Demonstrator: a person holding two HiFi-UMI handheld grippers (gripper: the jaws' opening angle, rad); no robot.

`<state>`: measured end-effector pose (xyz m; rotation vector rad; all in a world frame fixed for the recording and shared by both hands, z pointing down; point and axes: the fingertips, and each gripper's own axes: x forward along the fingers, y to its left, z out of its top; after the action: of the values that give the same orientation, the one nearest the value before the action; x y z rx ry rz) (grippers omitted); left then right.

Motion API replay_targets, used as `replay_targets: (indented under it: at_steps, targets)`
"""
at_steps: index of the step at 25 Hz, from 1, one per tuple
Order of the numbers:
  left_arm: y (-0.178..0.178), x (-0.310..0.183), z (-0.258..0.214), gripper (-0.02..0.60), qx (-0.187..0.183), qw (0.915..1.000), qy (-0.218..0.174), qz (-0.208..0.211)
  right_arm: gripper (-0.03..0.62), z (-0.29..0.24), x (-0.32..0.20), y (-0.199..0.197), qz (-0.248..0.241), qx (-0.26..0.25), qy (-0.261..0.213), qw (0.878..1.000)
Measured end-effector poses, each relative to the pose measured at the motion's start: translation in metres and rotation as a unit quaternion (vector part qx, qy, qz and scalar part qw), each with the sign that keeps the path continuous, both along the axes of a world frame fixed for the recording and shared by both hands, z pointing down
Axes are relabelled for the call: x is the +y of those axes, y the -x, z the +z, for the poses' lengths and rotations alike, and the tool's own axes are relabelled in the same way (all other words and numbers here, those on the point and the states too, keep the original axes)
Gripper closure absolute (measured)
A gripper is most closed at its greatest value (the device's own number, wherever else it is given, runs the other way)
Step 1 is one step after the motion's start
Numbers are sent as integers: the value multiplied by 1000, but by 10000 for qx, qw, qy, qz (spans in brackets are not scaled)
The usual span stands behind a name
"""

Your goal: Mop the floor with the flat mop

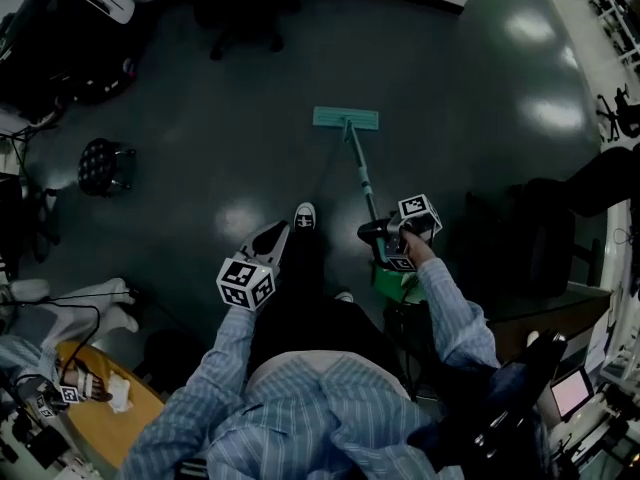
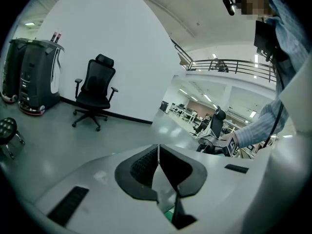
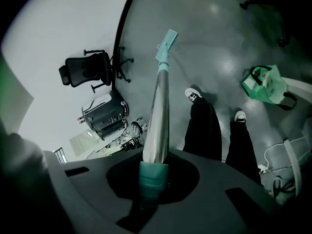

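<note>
The flat mop lies ahead of me, its teal head (image 1: 345,118) flat on the dark floor (image 1: 230,148) and its thin handle (image 1: 360,173) slanting back to my right hand. My right gripper (image 1: 380,233) is shut on the handle's upper end. In the right gripper view the metal handle (image 3: 159,106) runs from a teal grip (image 3: 153,177) between the jaws of the right gripper (image 3: 155,165) out to the mop head (image 3: 167,42). My left gripper (image 1: 272,238) hovers left of the handle, apart from it. The left gripper (image 2: 157,150) is shut with nothing between its jaws.
A black office chair (image 1: 240,13) stands far ahead, and a round black stool (image 1: 100,165) at the left. A green bag (image 1: 398,283) sits by my right foot. Dark furniture (image 1: 540,233) lines the right, and a wooden table (image 1: 120,423) is at lower left. A black machine (image 2: 31,77) stands by the wall.
</note>
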<state>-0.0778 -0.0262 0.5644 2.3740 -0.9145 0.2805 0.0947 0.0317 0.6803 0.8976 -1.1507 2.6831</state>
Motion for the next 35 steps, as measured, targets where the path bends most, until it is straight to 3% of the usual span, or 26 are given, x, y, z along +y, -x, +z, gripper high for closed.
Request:
replay_targets:
  at_steps: [7,16,24,35]
  targets:
    - [-11,92,-17,572,30,9998,-156,145,571,-12,128,7,-67,-116,64,9999]
    - [-13,173,-19,572,90,9995,-279,146,571,-14,270,13,-277,-180,119,9994]
    - [-28,209,-19,572,110,9989,-273,369,571,-21,359,2,-328,-334,174,9988]
    - [-40,207,-25,572,60,9974,-332,635,571,-66,425,-27,-649,-265,462,9965]
